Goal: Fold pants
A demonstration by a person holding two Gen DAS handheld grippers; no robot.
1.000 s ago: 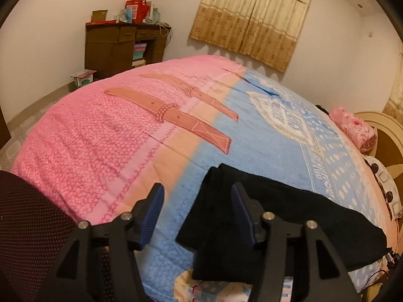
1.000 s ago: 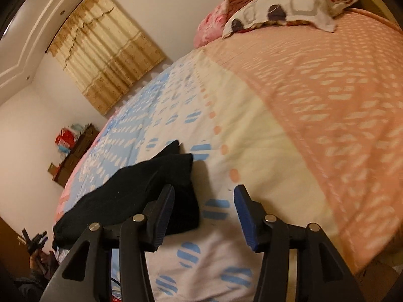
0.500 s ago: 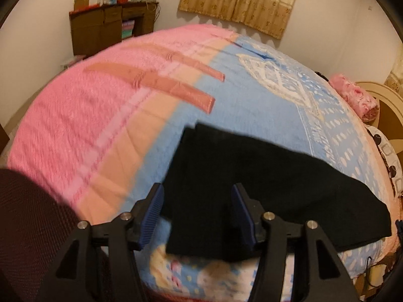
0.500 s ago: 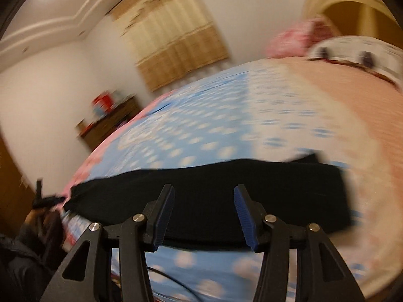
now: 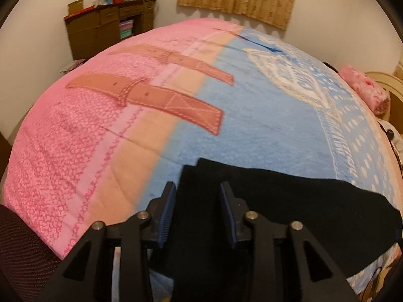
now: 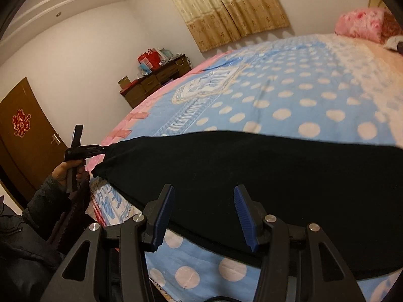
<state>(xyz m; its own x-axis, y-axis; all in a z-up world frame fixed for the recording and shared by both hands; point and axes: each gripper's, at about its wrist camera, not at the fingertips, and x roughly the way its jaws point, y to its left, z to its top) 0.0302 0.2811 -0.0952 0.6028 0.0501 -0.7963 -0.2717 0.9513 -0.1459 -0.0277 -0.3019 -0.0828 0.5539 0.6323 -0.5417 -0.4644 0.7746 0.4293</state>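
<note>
Black pants (image 5: 277,201) lie folded lengthwise as a long strip along the near edge of the bed (image 5: 126,138). My left gripper (image 5: 197,211) is open, its jaws on either side of the pants' left end with cloth between them. My right gripper (image 6: 202,214) is open, low over the near long edge of the pants (image 6: 252,171) around their middle. In the right wrist view the left gripper (image 6: 100,148) shows small at the pants' far left end, held by a hand.
The bed has a pink, peach and blue blanket with white dots (image 6: 302,95). A pink pillow (image 5: 365,93) lies by the headboard. A brown dresser (image 5: 105,30) stands by the wall, with curtains (image 6: 226,7) beyond and a door (image 6: 22,130) at left.
The left gripper has narrowed and moved onto the pants' left end. The right gripper has swung left from the pants' right end to their middle.
</note>
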